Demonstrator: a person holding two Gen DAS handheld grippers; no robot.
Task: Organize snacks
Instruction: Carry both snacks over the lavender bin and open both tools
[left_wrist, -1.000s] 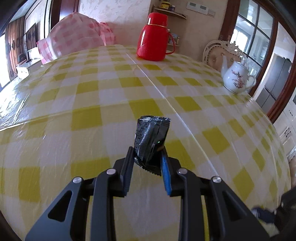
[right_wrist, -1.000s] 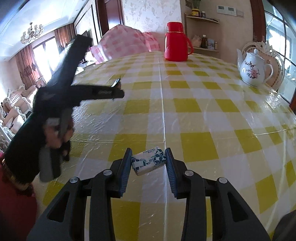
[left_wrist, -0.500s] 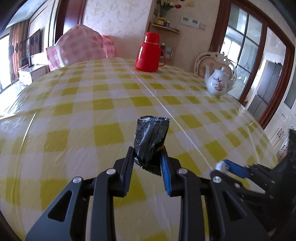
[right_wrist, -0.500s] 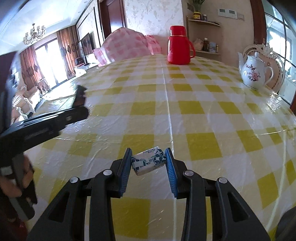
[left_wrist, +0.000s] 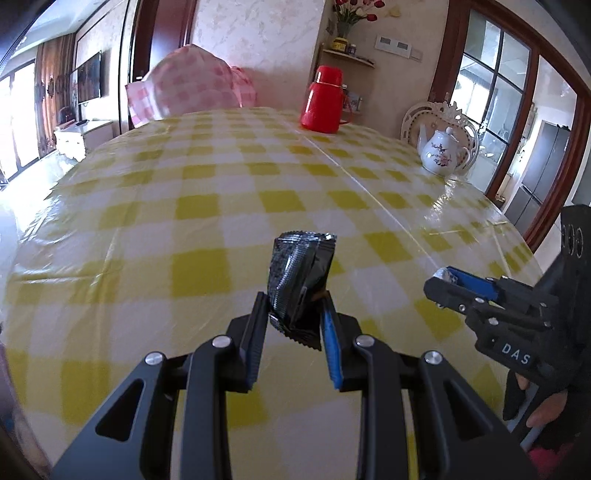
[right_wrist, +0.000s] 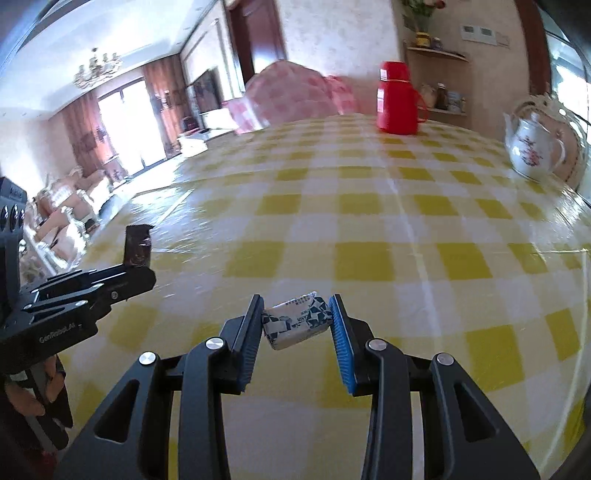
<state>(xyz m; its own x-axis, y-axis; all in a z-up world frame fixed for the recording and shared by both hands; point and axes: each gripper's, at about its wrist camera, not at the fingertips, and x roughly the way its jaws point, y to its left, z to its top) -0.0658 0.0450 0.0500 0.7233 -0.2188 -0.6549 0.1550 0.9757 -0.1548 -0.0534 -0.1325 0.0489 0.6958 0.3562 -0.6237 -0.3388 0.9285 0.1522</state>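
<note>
My left gripper is shut on a crumpled black snack packet that stands upright between the pads, above the yellow-and-white checked tablecloth. My right gripper is shut on a small white-and-blue wrapped snack, held crosswise. In the left wrist view the right gripper shows at the right edge with the white snack end at its tips. Seen from the right wrist, the left gripper comes in from the left with the black packet sticking up.
A red thermos jug stands at the far side of the table. A white flowered teapot sits at the far right edge, before an ornate white chair. A pink checked cover lies beyond the far left. A hand holds the right tool.
Both grippers have drawn back toward the near table edge, so the thermos and teapot look farther off. The left gripper has come lower beside the right. Both grips are unchanged.
</note>
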